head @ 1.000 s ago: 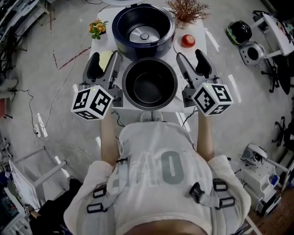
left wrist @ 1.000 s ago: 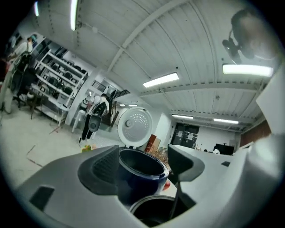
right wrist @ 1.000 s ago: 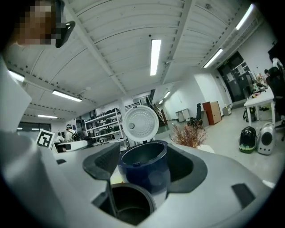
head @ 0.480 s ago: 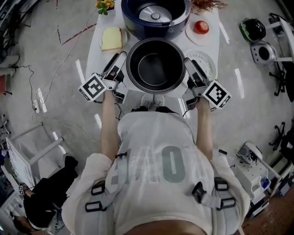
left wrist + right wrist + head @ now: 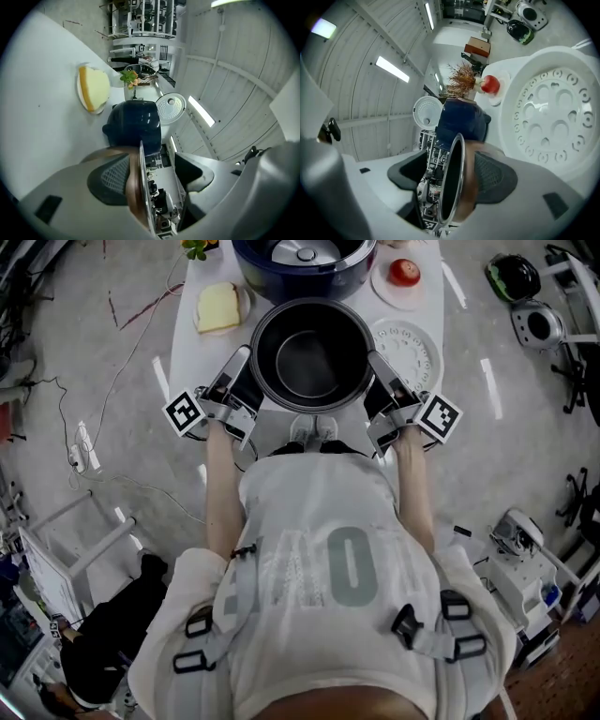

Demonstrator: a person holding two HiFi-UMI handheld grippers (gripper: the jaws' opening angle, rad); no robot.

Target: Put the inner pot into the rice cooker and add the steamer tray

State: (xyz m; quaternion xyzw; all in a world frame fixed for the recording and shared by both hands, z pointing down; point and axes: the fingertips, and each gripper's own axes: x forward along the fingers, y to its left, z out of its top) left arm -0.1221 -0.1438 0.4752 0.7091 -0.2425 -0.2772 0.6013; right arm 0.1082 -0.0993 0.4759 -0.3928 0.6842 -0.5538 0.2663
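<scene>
Head view first. Shows inner pot (image 5: 311, 354) above the near edge of the white table (image 5: 183, 362), pinched at its 9 o'clock by left gripper (image 5: 236, 381) and at its 3 o'clock by right gripper (image 5: 382, 382). Places rice cooker (image 5: 305, 257) at the pot's 12 o'clock, open and without a pot, and steamer tray (image 5: 410, 348) flat on the table at 2 o'clock, just beside the right gripper. Risks a tilt and a slip with one hand rising ahead of the other, thin rim pinches alone bearing the load. Risks a knock against the cooker's front wall if carried too low.

Left gripper view next. Straddles the rim (image 5: 139, 187) with jaws narrowly apart: outer pad (image 5: 110, 180) flat on the brown outer wall, inner jaw a sliver clear of the rim edge, deeper contact not visible. Frames the cooker at 12 o'clock and a yellow wedge (image 5: 95, 87) at 11 o'clock.

Right gripper view last. Repeats that narrow pinch: mesh pad (image 5: 494, 176) pressed to the outer wall, inner jaw inside the pot. Catches the tray at 2 o'clock, close enough for a snag.
</scene>
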